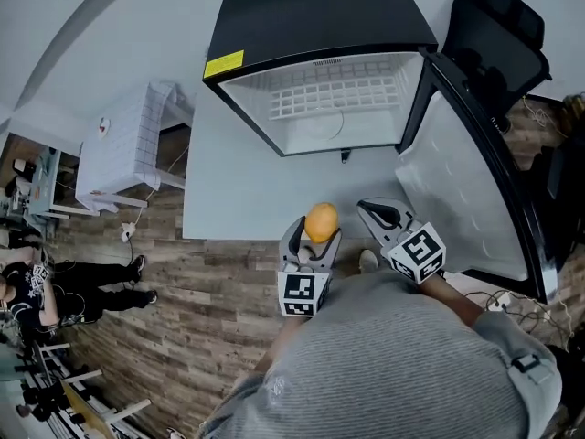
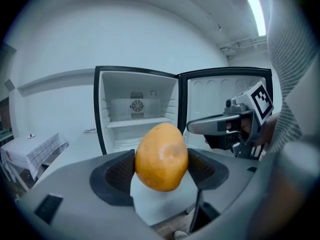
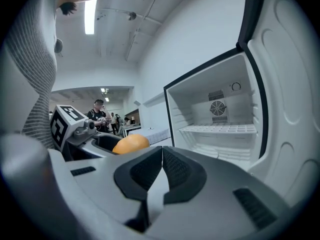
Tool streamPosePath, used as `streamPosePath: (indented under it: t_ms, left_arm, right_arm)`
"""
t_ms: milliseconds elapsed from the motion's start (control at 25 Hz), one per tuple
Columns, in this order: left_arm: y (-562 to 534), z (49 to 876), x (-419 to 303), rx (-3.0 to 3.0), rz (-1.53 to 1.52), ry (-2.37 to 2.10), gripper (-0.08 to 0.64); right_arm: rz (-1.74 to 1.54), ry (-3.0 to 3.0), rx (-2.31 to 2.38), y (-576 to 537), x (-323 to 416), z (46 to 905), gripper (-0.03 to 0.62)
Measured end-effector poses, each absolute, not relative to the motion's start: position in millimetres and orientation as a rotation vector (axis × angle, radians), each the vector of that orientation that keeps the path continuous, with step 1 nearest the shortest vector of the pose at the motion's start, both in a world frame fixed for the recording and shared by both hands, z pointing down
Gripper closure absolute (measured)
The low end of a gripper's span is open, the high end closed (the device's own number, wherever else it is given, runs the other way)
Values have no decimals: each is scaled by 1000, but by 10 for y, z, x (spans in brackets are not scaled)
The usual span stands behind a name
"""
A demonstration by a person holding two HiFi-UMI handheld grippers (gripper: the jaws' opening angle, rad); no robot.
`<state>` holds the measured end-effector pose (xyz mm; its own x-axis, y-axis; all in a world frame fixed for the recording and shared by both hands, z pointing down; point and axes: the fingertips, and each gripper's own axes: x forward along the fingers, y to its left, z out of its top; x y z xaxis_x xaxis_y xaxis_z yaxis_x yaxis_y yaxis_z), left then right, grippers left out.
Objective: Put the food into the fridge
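An orange fruit (image 1: 321, 221) (image 2: 161, 157) sits pinched between the jaws of my left gripper (image 1: 313, 230) (image 2: 161, 168), which is shut on it. The small black fridge (image 1: 320, 62) (image 2: 137, 109) stands straight ahead with its door (image 1: 471, 186) (image 3: 292, 99) swung open to the right. Inside it a white wire shelf (image 1: 334, 94) (image 3: 217, 129) lies bare. My right gripper (image 1: 377, 212) (image 3: 162, 171) hangs beside the left one, jaws pressed together with nothing between them. The orange fruit (image 3: 131, 143) and the left gripper also show at the left of the right gripper view.
The fridge stands on a white floor panel (image 1: 228, 190) over wood-pattern flooring. A small table with a checked cloth (image 1: 123, 144) stands to the left. A black office chair (image 1: 503, 35) is behind the door. A person (image 1: 55, 291) lies at the far left. Cables (image 1: 512, 305) trail near the door.
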<state>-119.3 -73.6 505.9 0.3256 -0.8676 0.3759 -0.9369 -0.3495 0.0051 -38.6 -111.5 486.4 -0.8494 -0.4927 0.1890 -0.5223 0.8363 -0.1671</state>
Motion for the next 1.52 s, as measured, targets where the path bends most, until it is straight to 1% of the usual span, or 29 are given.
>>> streamPosePath:
  t_ms: [320, 760, 1120, 1520]
  left_arm:
    - [-1010, 5170, -1289, 2400, 470, -1540, 222]
    - [-1150, 5235, -1409, 2412, 473, -1484, 222]
    - [-1412, 5340, -1362, 2477, 510, -1441, 222]
    - [-1986, 5457, -1347, 2552, 619, -1440, 222]
  right_arm:
    - [361, -2837, 930, -1339, -400, 4898, 581]
    - [368, -2814, 935, -1427, -585, 4923, 581]
    - [386, -2782, 973, -1447, -475, 4995, 581]
    - [409, -2767, 995, -1470, -407, 5072, 581]
